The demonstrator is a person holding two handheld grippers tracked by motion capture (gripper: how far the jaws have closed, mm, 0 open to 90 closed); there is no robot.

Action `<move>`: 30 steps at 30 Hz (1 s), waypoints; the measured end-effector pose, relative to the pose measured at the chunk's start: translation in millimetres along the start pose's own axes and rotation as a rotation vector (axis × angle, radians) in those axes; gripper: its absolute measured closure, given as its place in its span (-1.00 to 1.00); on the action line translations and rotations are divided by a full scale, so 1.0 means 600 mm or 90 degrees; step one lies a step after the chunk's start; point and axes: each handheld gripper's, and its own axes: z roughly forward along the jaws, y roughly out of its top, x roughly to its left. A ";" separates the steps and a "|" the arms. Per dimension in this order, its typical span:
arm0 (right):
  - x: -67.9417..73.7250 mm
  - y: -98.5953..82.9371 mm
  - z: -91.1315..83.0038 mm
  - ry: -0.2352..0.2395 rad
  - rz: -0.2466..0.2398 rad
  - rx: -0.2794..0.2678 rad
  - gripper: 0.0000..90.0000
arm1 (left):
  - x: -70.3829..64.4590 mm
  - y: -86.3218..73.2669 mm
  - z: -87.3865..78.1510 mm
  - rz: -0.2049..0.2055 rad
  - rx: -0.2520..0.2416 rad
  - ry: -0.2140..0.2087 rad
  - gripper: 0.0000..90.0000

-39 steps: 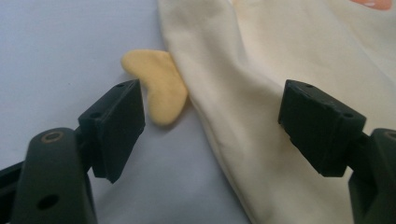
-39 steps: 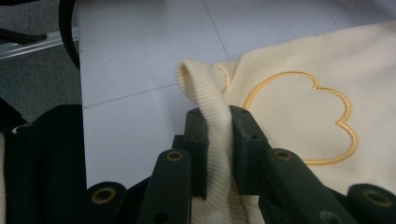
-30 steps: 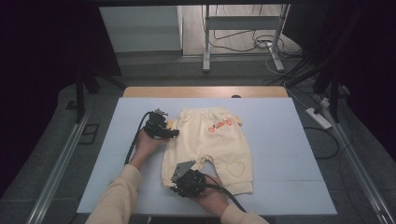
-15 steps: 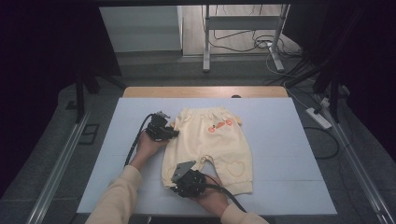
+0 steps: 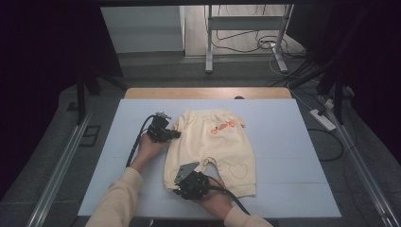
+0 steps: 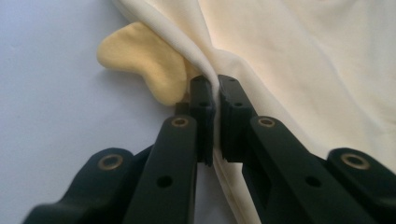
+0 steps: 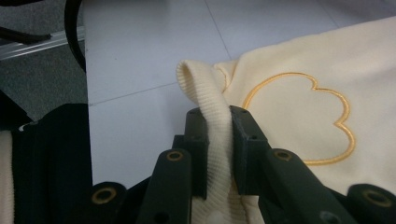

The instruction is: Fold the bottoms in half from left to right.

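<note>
Cream baby trousers [image 5: 215, 144] flat on white tabletop [image 5: 293, 142]. Left gripper [image 6: 215, 100] fingers clenched on waist-side fold; right gripper [image 7: 215, 128] fingers clamped on ribbed cuff [image 7: 205, 93]. Probably light, soft, limp fabric: best gripped at thick hems, likely to sag between holds.

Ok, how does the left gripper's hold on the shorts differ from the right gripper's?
The left gripper pinches a thin fold of smooth fabric at the side edge of the shorts; the right gripper clamps a thick ribbed cuff at a leg hem. In the high view, left sits farther up the table, right nearest the person. Both are shut on the garment.
</note>
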 end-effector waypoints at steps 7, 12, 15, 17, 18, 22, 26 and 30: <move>0.001 0.007 -0.013 -0.002 -0.006 -0.017 0.72 | -0.004 0.005 -0.026 -0.011 -0.028 -0.015 0.91; 0.002 0.008 -0.015 -0.002 -0.006 -0.019 0.72 | -0.010 0.007 -0.031 -0.005 -0.034 -0.016 0.91; 0.002 0.009 -0.016 -0.001 -0.005 -0.021 0.72 | -0.010 0.009 -0.036 -0.002 -0.039 -0.020 0.91; 0.002 0.009 -0.017 -0.001 -0.005 -0.021 0.72 | -0.010 0.011 -0.040 -0.007 -0.040 -0.028 0.91; 0.001 0.009 -0.017 -0.001 -0.006 -0.021 0.72 | -0.010 0.011 -0.041 -0.008 -0.041 -0.030 0.91; 0.001 0.012 -0.021 -0.001 -0.007 -0.024 0.73 | -0.012 0.013 -0.047 -0.002 -0.043 -0.028 0.91; 0.002 0.015 -0.026 -0.003 -0.005 -0.031 0.73 | -0.009 0.014 -0.056 -0.009 -0.055 -0.039 0.92; 0.005 0.021 -0.035 0.003 -0.002 -0.045 0.73 | -0.004 0.016 -0.068 -0.020 -0.070 -0.054 0.92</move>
